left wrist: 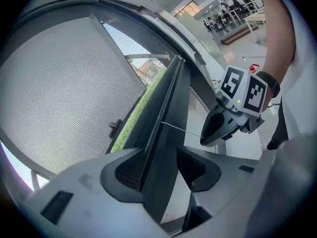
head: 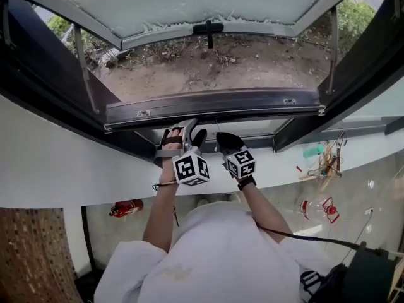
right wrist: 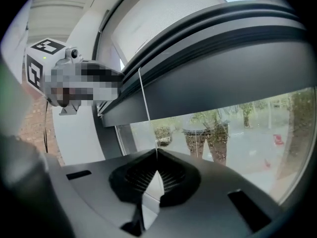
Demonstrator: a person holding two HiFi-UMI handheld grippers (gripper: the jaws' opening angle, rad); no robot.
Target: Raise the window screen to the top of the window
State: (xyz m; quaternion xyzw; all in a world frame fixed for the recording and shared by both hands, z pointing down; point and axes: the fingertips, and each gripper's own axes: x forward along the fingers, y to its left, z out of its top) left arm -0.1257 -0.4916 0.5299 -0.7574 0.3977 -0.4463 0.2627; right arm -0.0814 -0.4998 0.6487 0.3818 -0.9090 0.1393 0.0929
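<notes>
A dark screen rail (head: 214, 103) runs across the window above both grippers, and a thin white cord (right wrist: 146, 108) hangs from it. My right gripper (right wrist: 156, 175) is shut on that cord, just under the rail (right wrist: 208, 68). From the left gripper view the cord (left wrist: 178, 129) runs from the rail to the right gripper's (left wrist: 208, 138) tip. My left gripper (left wrist: 161, 170) is open, its jaws standing either side of the rail's edge (left wrist: 163, 133). In the head view the left gripper (head: 192, 131) and right gripper (head: 221, 141) sit side by side under the rail.
A grey mesh-looking panel (left wrist: 54, 93) with a black handle (head: 208, 29) is swung outward over bare ground (head: 221, 62). Dark window frames (head: 44, 68) flank the opening. A red extinguisher (head: 126, 207) and red items (head: 325, 210) lie on the floor; clutter (head: 325, 160) sits at the right.
</notes>
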